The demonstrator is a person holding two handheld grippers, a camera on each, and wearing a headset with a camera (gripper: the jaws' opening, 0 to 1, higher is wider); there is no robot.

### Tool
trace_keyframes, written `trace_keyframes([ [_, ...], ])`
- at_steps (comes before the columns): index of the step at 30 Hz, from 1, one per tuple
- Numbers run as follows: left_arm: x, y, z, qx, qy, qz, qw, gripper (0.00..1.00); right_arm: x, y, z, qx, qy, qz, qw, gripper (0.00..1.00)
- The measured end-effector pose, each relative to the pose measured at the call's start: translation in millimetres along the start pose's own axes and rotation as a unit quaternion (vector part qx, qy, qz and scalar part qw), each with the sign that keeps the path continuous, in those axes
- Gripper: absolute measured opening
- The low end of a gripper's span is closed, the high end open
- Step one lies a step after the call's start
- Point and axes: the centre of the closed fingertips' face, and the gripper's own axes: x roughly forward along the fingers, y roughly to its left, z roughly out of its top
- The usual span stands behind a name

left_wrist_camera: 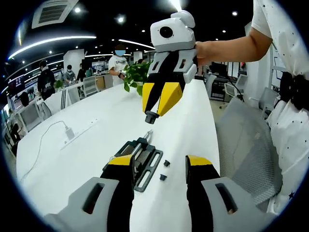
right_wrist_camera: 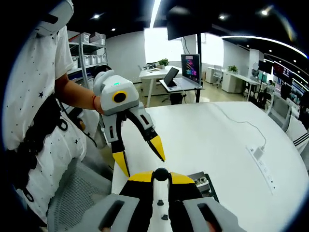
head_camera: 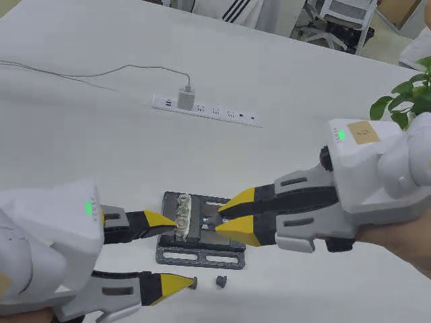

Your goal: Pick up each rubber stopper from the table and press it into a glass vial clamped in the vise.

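Note:
A black vise (head_camera: 202,250) on the white table clamps a row of clear glass vials (head_camera: 182,214). My right gripper (head_camera: 217,220) is shut on a small dark rubber stopper (right_wrist_camera: 161,174), held just right of the vials and above the vise (left_wrist_camera: 143,162). That stopper (left_wrist_camera: 151,117) shows at the right gripper (left_wrist_camera: 152,113) tips in the left gripper view. My left gripper (head_camera: 182,252) stands open at the vise's left side, nothing between its jaws. Two loose stoppers (left_wrist_camera: 166,163) (left_wrist_camera: 162,177) lie on the table beside the vise; one stopper (head_camera: 220,280) lies just in front of it.
A white power strip (head_camera: 205,108) with a plugged charger and cable lies farther back on the table. A green plant (head_camera: 407,101) stands at the right edge. A grey office chair (left_wrist_camera: 251,140) sits beside the table. People stand in the background.

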Motion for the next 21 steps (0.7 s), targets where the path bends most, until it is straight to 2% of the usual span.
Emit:
trace_keyframes([
  [4, -4.8, 6.8, -8.2, -0.003, 0.005, 0.018, 0.9998, 0.51, 6.2, -14.3, 1.1, -0.004, 0.017, -0.01, 0.9998, 0.06],
  [9, -9.5, 13.6, -13.6, -0.01, -0.006, 0.032, 0.9994, 0.58, 16.0, -34.2, 2.9, -0.003, 0.038, -0.015, 0.9991, 0.06],
  [10, -10.2, 15.2, -14.9, -0.011, -0.008, 0.035, 0.9993, 0.61, 19.2, -39.3, 0.9, -0.009, 0.051, -0.015, 0.9986, 0.06],
  [14, -13.0, 20.1, -17.8, -0.008, -0.015, 0.045, 0.9989, 0.68, 30.0, -54.0, -1.1, -0.013, 0.071, -0.014, 0.9973, 0.06],
  [21, -15.3, 27.4, -25.0, -0.021, -0.024, 0.054, 0.9981, 0.77, 49.8, -78.7, -13.9, -0.022, 0.12, -0.007, 0.9925, 0.06],
])
